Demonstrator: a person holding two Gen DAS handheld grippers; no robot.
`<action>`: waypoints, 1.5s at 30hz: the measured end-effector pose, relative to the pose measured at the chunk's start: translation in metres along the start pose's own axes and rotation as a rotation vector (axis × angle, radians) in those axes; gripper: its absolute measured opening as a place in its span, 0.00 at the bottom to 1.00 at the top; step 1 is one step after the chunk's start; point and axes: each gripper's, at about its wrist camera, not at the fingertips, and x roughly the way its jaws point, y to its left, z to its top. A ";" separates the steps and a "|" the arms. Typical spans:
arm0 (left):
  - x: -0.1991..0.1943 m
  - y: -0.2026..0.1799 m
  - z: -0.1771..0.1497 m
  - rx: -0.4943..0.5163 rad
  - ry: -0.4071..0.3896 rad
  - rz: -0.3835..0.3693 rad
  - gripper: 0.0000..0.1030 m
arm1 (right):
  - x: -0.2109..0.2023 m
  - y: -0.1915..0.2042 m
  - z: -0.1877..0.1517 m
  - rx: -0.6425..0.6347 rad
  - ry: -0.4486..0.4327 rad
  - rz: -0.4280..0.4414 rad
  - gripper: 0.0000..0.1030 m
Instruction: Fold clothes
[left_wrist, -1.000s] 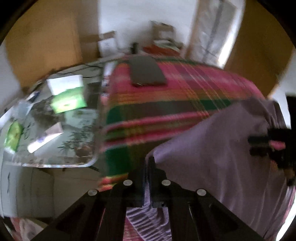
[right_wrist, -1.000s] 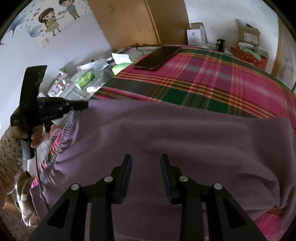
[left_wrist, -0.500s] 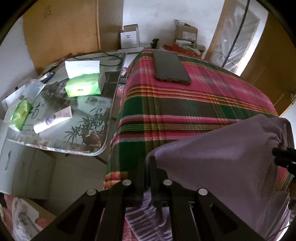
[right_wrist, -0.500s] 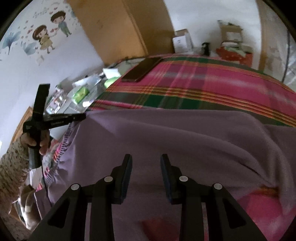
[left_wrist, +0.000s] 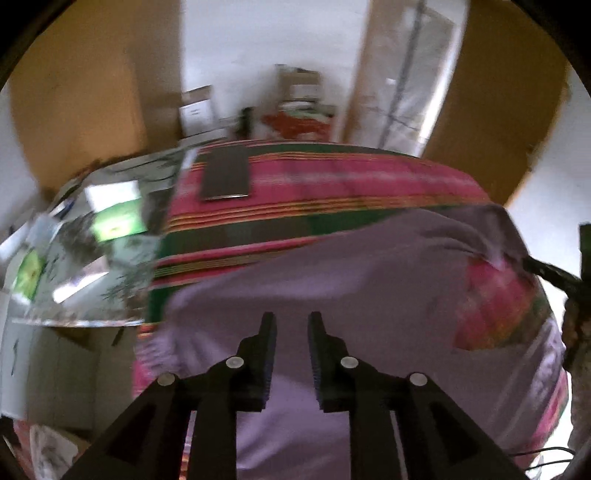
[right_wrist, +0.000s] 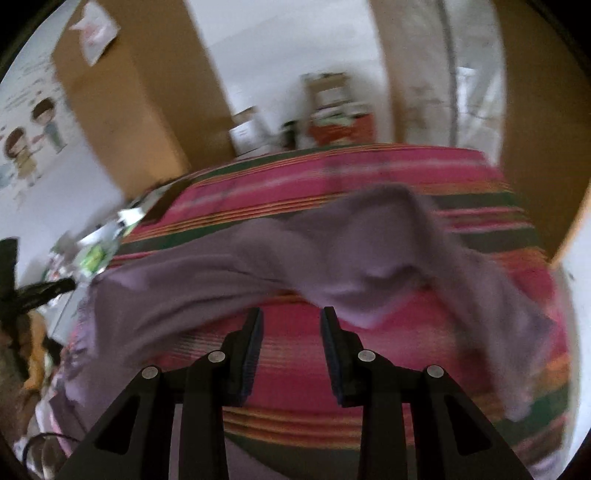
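A purple garment (left_wrist: 351, 280) lies spread on the red and green plaid cloth (left_wrist: 332, 184) over the table. My left gripper (left_wrist: 291, 317) is open and empty, its fingers just above the garment's near part. My right gripper (right_wrist: 291, 314) is open and empty, over a bare patch of plaid cloth (right_wrist: 295, 354) with the rumpled purple garment (right_wrist: 332, 251) just beyond its fingertips. Each gripper shows at the edge of the other view: the right one (left_wrist: 554, 273) and the left one (right_wrist: 40, 291). Both views are motion blurred.
A dark phone (left_wrist: 225, 177) lies at the far left of the plaid cloth. A glass-topped side table (left_wrist: 92, 251) to the left carries a green tissue pack (left_wrist: 118, 225) and small items. Cardboard boxes (left_wrist: 295, 85) and wooden doors stand behind.
My left gripper has opened and let go of the garment's corner. The garment has dropped flatter onto the cloth. Both grippers have swung, and my right gripper has opened wider.
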 end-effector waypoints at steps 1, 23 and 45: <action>0.003 -0.014 0.001 0.024 0.004 -0.016 0.19 | -0.003 -0.010 -0.002 0.015 0.006 -0.018 0.32; 0.127 -0.192 0.011 0.395 0.141 0.073 0.19 | 0.019 -0.075 -0.021 -0.265 0.032 -0.396 0.33; 0.104 -0.176 0.021 0.352 0.083 -0.065 0.04 | 0.032 -0.138 0.066 -0.147 -0.088 -0.529 0.07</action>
